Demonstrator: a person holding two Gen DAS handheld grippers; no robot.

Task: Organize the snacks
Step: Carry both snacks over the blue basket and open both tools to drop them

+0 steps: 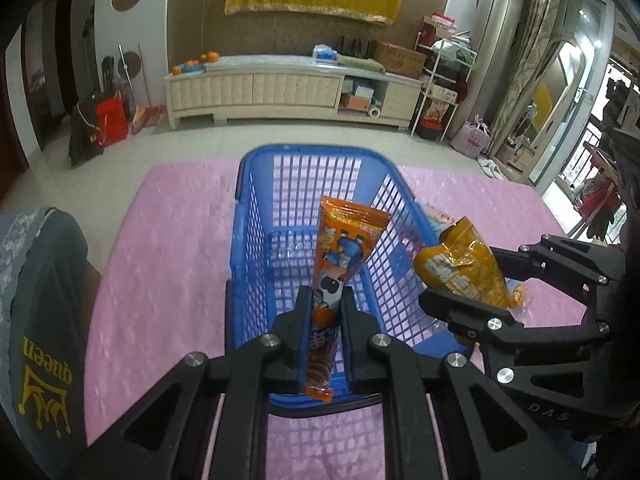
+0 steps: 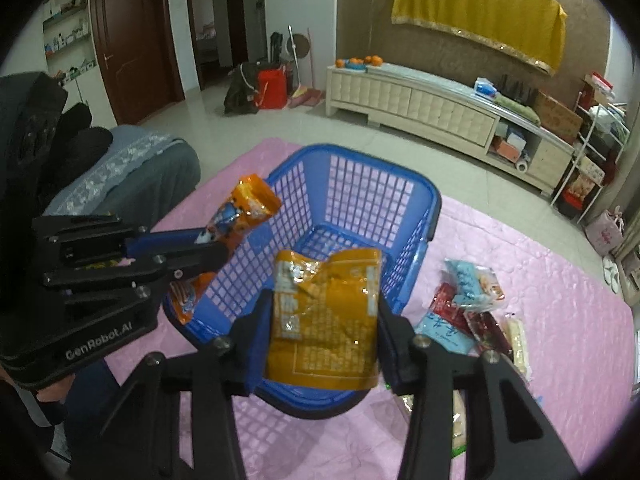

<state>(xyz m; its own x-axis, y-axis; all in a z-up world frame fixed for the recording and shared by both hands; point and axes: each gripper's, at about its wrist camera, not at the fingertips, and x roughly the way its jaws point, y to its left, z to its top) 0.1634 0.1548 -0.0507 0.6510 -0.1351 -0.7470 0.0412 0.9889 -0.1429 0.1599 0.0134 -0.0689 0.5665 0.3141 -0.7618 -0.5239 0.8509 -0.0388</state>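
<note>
Pink mat [image 1: 168, 240] on tiled living-room floor, empty blue basket [image 1: 256, 216], left claw [image 1: 325, 312] gripping orange stick pack [image 1: 340, 256], right claw [image 2: 320, 320] holding crinkled yellow pouch [image 2: 324, 320]

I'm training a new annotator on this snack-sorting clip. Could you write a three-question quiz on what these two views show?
1. True or false: the blue basket already has snacks lying on its floor.
2. Which tool holds the long orange packet? A) left tool B) right tool C) neither
3. Fill in: the loose snack pile lies on the pink ____, on the basket's right as the right wrist view shows it.

Key:
1. False; the floor looks bare, and both packets are held above it.
2. A; the right tool holds the wide yellow bag.
3. mat.
</note>
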